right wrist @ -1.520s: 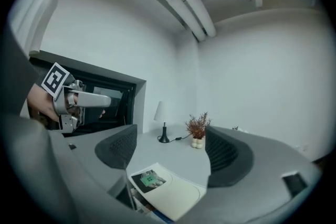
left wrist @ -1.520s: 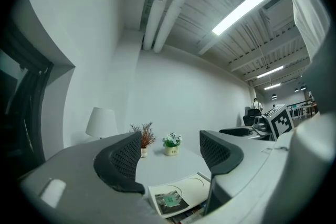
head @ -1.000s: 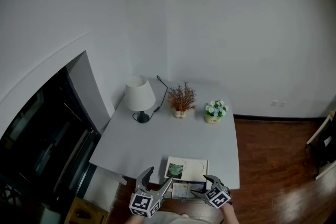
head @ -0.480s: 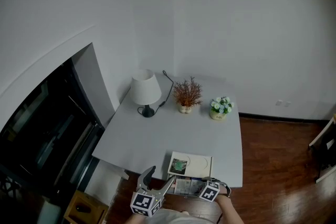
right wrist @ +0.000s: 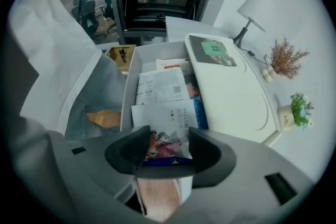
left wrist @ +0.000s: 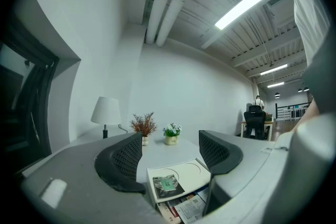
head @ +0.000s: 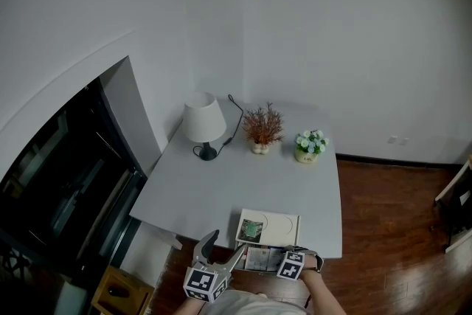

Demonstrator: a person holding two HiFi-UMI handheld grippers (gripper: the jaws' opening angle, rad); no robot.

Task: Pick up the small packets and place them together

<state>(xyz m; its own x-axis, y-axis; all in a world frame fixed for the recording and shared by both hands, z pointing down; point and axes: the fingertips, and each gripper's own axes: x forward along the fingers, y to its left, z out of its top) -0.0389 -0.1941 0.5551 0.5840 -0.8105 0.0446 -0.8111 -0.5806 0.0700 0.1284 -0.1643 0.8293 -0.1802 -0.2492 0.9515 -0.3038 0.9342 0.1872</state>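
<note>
Two grippers in play over the pale grey table [head: 221, 181]. Its white open drawer [right wrist: 127, 89], stuffed with printed leaflets [right wrist: 157, 86], hangs out at the near edge. My left gripper [left wrist: 170, 152] sits level, jaws wide apart, nothing between them. My right gripper [right wrist: 169, 152] points down into the drawer. Its jaws have just been closing and now pinch the small crinkly red-and-blue packet [right wrist: 164, 143] lying on the leaflets.
</note>
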